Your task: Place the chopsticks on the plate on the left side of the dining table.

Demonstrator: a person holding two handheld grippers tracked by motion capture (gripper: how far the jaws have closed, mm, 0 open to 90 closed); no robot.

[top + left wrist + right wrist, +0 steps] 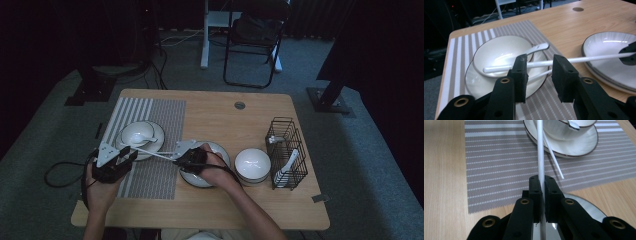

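Observation:
A white bowl with a white spoon in it stands on a dark-rimmed white plate on the striped placemat. My right gripper is shut on a white chopstick that reaches left over the plate's rim. From that plate a second chopstick slopes down onto the placemat. My left gripper is open just in front of the plate, both chopsticks lying beyond its jaws. In the right gripper view the right gripper pinches the chopstick upright between its pads.
A second dark-rimmed plate lies under my right hand, with another white bowl to its right. A black wire rack holding a white spoon stands near the table's right edge. A folding chair stands beyond the wooden table.

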